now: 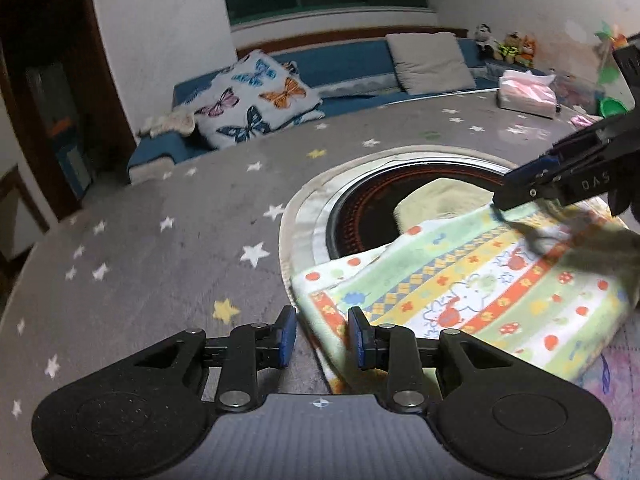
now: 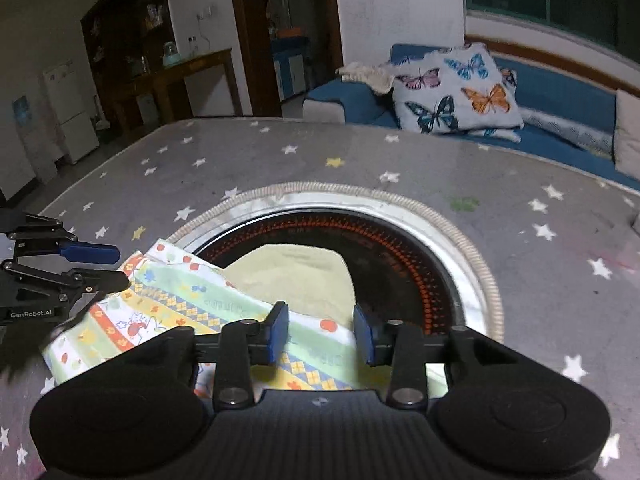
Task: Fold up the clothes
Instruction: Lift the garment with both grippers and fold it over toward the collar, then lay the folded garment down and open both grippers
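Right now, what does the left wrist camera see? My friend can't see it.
A colourful patterned towel lies on a grey star-print table cover, partly over a round black hotplate. The left tongs are open at its near corner; the right tongs reach its far edge.

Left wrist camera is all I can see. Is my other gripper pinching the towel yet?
Observer: No. The right gripper is open, with its fingers apart over the towel edge.
Child: What's far away on that side of the room?
Observer: A white fridge stands against the wall.
Child: Anything next to it?
Observer: A wooden desk, with a small jar on top.
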### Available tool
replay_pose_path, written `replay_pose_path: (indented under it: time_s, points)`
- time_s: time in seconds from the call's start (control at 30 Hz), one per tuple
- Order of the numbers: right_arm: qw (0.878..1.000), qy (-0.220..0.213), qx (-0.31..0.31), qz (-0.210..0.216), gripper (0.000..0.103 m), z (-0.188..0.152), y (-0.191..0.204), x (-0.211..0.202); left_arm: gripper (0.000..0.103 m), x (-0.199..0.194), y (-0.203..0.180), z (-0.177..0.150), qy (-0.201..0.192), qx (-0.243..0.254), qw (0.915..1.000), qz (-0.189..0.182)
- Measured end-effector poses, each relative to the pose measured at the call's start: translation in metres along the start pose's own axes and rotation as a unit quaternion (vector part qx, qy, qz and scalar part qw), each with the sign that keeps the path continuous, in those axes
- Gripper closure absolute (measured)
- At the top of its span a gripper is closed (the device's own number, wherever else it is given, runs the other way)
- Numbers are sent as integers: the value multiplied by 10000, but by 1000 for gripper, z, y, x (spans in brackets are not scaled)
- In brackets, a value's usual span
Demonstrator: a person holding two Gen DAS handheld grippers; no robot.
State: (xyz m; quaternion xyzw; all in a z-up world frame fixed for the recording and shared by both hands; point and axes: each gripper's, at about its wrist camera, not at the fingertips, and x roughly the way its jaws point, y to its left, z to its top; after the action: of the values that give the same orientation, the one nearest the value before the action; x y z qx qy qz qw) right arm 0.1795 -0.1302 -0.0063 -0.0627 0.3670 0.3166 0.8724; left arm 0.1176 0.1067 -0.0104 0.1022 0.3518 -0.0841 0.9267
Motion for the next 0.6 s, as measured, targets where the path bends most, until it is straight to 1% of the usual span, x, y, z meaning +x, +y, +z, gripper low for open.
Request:
replay_pose_path:
  time_s: [0.03,0.07,0.1,0.13,0.2,0.3,0.4,0.43,0.5,0.57,0.6]
  points:
    - [10000,47,11,30,71,0,0,4,73,1,0,0,6,-17,10000,-56]
    - [10000,79,9,35,77,-1,1,6,75,1,0,0,7,-11,9999,-113]
    - [9999,110,8,38,84,-2,1,8,83,2,-1,-1,-3,2,9999,-149]
    - [9999,114,10,7,88,-2,1,8,92,3,-2,-2,-10,14,9998,-182]
    - [9999,84,64,-16,96,-4,0,7,99,2,-3,-1,-76,7,9998,-161]
    - [9999,-123,65,-74,98,-5,1,-3,100,-6,-5,2,-334,18,9994,1]
    - [9984,-530,46,-206,98,-2,4,-21,100,-17,-11,8,-707,147,9973,112]
    - [9979,-588,59,-251,98,-1,4,-23,100,-18,-13,9,-784,192,9967,128]
    - [9977,-528,116,-403,98,-2,2,-18,100,-8,-16,11,-708,247,9971,154]
    - [9981,-329,159,-489,97,-6,-1,-5,100,10,-18,11,-497,288,9982,198]
    - [9982,-231,182,-530,95,-8,-2,1,98,17,-19,10,-401,281,9985,237]
